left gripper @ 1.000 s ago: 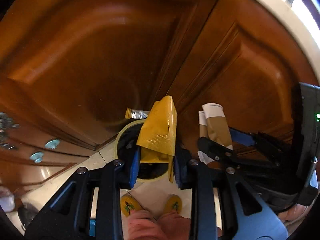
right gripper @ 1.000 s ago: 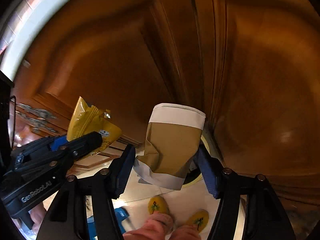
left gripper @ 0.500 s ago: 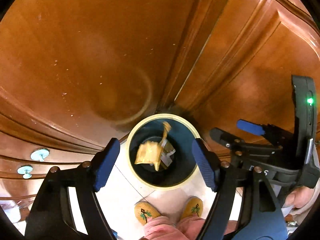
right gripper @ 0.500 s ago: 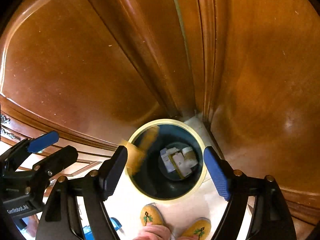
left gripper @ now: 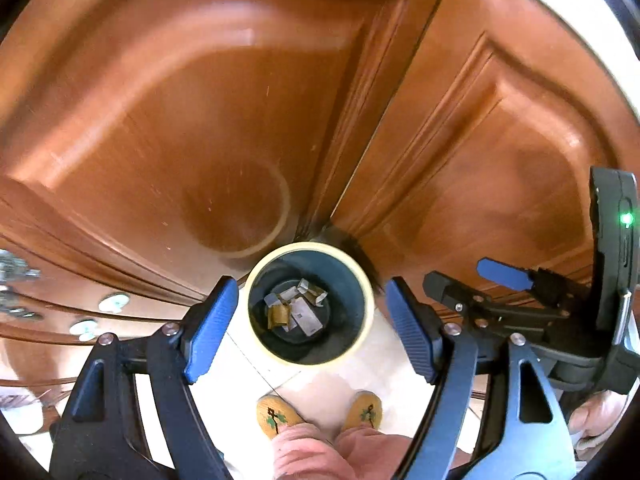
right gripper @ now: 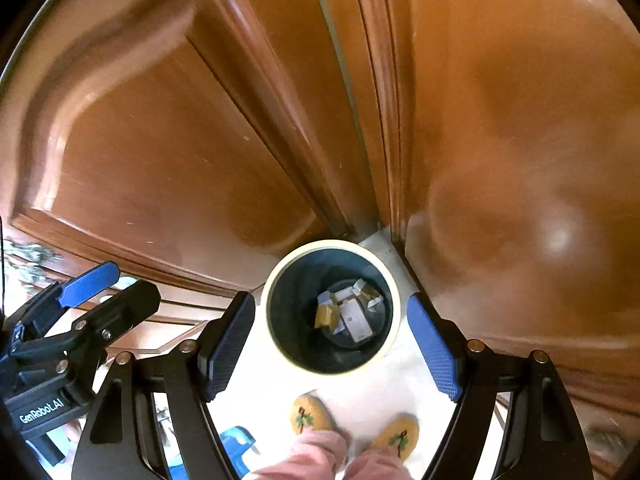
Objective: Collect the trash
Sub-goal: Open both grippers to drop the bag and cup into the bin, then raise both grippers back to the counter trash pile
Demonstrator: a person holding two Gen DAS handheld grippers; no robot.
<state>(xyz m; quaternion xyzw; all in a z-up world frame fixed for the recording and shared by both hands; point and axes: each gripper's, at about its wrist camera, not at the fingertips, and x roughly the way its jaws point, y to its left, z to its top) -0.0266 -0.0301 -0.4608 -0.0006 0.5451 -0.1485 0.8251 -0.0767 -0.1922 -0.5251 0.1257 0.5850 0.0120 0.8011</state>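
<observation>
Yellow wrapper — inside bin

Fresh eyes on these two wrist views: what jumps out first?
The round bin with its pale rim, on the tiled floor in the corner of the big brown wooden doors, wrappers lying at its bottom. Above it, the left gripper and right gripper both stand open and empty, blue-padded fingers framing the bin. Below the bin, two yellow slippers.

The bin is dark teal with a cream rim. Yellow slippers bear green embroidery; the cabinet doors are glossy reddish-brown wood. Tool pads are blue.
</observation>
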